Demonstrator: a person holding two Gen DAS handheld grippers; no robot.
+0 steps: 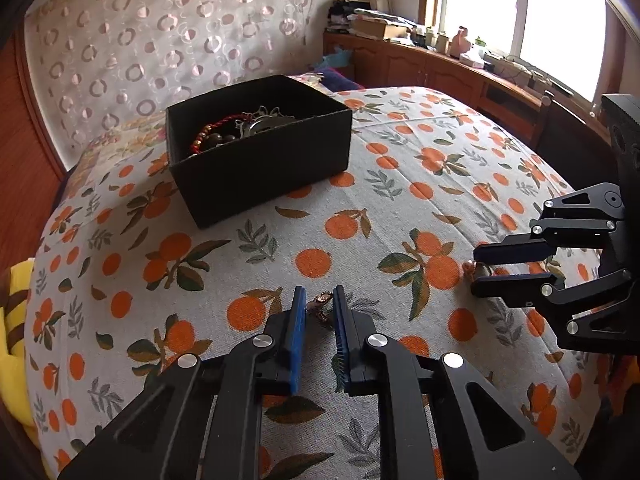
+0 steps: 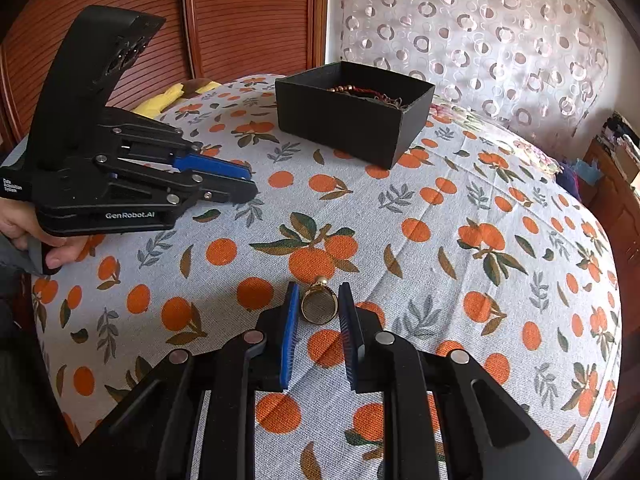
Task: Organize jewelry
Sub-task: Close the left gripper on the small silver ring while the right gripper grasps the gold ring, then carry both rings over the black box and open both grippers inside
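Note:
My left gripper (image 1: 319,294) rests low on the orange-print bedspread (image 1: 360,184), its blue pads shut on a small copper-coloured jewelry piece (image 1: 321,311). My right gripper (image 2: 319,287) holds a gold ring (image 2: 318,322) upright on the cloth, a pad against each side. In the left wrist view the right gripper (image 1: 475,270) enters from the right, with the ring (image 1: 469,267) at its tips. In the right wrist view the left gripper (image 2: 253,184) lies at the left, its catch hidden. An open black box (image 1: 260,160) (image 2: 352,124) with beaded bracelets and chains stands beyond both.
A person's hand (image 2: 24,224) holds the left gripper's handle. A yellow soft item (image 1: 12,320) lies at the bed's left edge. A wooden cabinet (image 1: 420,68) with clutter runs under the window, and slatted wooden doors (image 2: 240,16) stand behind the bed.

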